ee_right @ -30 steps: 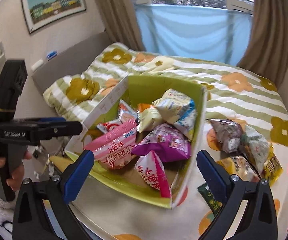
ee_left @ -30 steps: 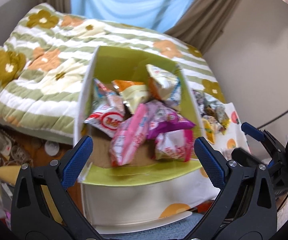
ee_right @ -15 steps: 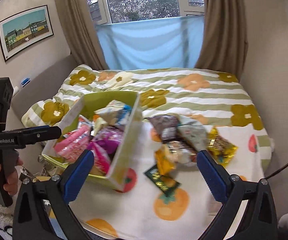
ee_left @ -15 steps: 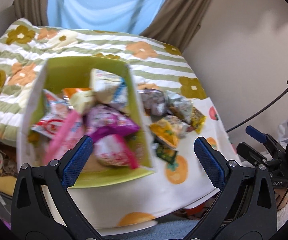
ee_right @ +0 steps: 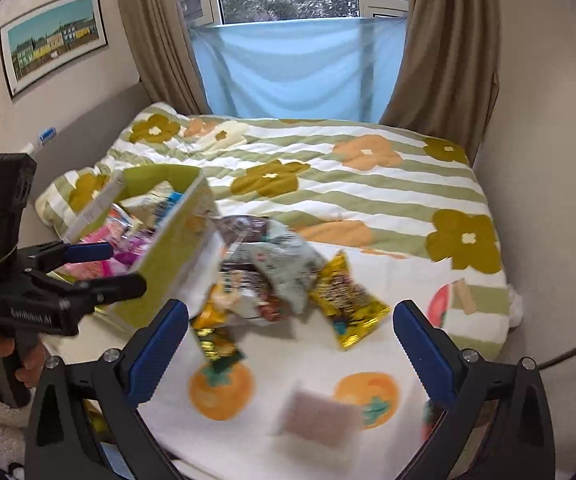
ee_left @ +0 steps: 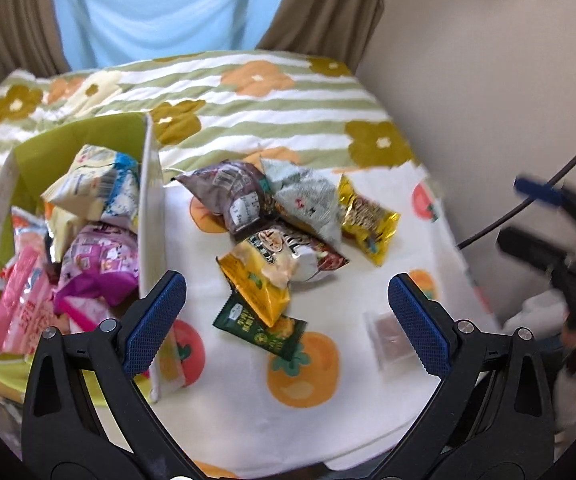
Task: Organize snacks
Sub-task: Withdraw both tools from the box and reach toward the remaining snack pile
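A green-lined box [ee_left: 150,200] on the left holds several snack packs, among them a purple pack [ee_left: 96,264] and a pink pack [ee_left: 16,300]. Right of the box a pile of loose snacks lies on the white persimmon cloth [ee_left: 248,380]: a brown pack [ee_left: 232,196], a grey-green pack [ee_left: 308,200], a gold pack [ee_left: 368,220], a yellow pack [ee_left: 256,284], a dark green bar [ee_left: 260,330] and a small clear pack [ee_left: 388,340]. My left gripper [ee_left: 284,308] is open and empty above the pile. My right gripper [ee_right: 290,344] is open and empty over the pile [ee_right: 272,280] and the box [ee_right: 168,240].
The cloth lies on a bed with a green-striped flower quilt [ee_right: 328,168]. A wall is close on the right [ee_left: 488,80]. Curtains and a window stand behind the bed [ee_right: 296,60]. The left gripper shows at the left of the right wrist view [ee_right: 88,268].
Both views have swung right from the box to the loose snack pile. Both grippers stay open and empty. The right gripper has moved farther from the box.
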The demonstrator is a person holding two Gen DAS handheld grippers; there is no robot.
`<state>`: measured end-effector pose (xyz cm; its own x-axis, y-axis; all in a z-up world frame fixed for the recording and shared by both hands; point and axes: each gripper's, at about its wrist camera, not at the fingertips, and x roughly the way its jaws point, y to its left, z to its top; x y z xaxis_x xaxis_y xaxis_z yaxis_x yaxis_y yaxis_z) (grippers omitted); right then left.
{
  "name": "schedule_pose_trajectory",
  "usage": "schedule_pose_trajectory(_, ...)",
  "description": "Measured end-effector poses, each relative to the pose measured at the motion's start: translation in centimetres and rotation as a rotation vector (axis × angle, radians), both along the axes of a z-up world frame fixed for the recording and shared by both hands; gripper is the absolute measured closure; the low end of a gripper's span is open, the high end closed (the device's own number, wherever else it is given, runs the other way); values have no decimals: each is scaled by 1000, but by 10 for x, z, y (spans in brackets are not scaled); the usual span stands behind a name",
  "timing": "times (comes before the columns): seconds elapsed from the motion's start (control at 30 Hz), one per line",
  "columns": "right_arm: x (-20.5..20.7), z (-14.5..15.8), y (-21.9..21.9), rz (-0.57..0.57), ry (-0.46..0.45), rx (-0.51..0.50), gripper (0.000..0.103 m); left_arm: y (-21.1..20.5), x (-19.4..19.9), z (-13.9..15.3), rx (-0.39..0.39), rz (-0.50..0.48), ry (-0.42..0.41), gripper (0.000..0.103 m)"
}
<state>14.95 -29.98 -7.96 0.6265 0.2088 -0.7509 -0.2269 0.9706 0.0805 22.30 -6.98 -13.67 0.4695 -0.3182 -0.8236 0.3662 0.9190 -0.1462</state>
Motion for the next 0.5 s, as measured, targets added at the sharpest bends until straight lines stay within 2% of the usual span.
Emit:
schedule_pose_trajectory(0.2,34,-34,-23,53,58,-32,1,-36,14,-38,205,-79,22,2)
schedule_pose_trajectory(0.37,60,-69,-30,81,128,-53,1,-54,27,-70,326,-144,28,2)
schedule_pose_trajectory(0.5,78,-94,-30,94,183,-69,1,-71,34,-95,448,-207,-6,2)
